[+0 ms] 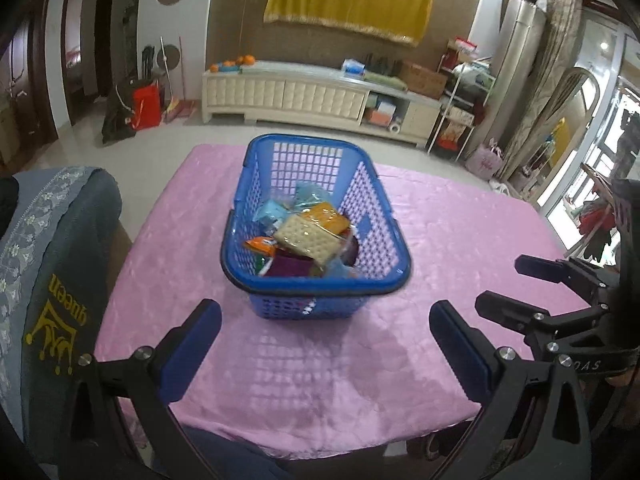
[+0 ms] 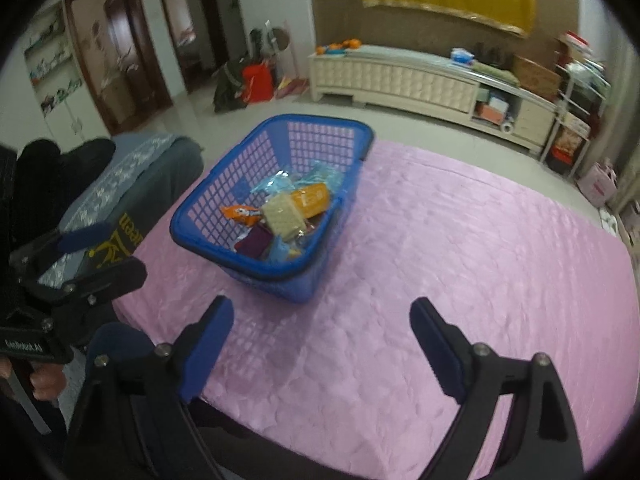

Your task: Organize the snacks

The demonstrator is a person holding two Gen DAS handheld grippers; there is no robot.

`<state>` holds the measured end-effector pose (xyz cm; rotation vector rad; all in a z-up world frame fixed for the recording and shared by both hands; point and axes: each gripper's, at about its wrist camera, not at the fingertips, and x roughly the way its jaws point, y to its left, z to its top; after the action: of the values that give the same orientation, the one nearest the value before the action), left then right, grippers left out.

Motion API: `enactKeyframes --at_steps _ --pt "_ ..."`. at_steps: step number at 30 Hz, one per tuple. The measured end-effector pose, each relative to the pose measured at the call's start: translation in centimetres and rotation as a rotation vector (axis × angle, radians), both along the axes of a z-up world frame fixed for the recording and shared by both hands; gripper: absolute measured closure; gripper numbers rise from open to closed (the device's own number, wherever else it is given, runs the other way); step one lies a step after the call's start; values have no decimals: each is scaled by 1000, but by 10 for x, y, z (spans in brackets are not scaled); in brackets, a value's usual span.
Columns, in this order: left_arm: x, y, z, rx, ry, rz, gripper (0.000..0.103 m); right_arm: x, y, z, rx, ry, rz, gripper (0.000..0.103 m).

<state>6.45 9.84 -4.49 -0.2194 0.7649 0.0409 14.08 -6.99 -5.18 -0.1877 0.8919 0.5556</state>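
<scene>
A blue plastic basket (image 1: 396, 256) stands on the pink tablecloth (image 1: 280, 380); it also shows in the right wrist view (image 2: 200, 200). It holds several snack packets, with a pale cracker pack (image 1: 308, 240) on top, an orange pack (image 2: 314, 198) and a purple one (image 2: 254, 242). My left gripper (image 1: 326, 316) is open and empty, just in front of the basket. My right gripper (image 2: 322, 314) is open and empty, in front of and to the right of the basket. The right gripper shows at the right edge of the left wrist view (image 1: 516, 284). The left gripper shows at the left of the right wrist view (image 2: 108, 252).
A chair with a grey-blue embroidered cover (image 1: 48, 272) stands at the table's left side. The pink cloth (image 2: 480, 260) stretches right of the basket. Beyond the table is floor and a long cream cabinet (image 1: 304, 92) along the wall.
</scene>
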Motion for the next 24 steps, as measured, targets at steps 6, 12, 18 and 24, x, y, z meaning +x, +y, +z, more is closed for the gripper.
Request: enactKeyframes --at_steps 6,12,18,24 --pt "-40 -29 0 13 -66 19 0 -32 -33 5 41 -57 -57 4" --pt "-68 -56 4 55 -111 19 0 -68 -56 22 100 -155 -129 0" --pt "-97 -70 27 103 -173 -2 0 -98 -66 36 106 -209 -130 0" --pt "-114 -82 40 99 -227 -20 0 -125 -73 52 128 -268 -140 0"
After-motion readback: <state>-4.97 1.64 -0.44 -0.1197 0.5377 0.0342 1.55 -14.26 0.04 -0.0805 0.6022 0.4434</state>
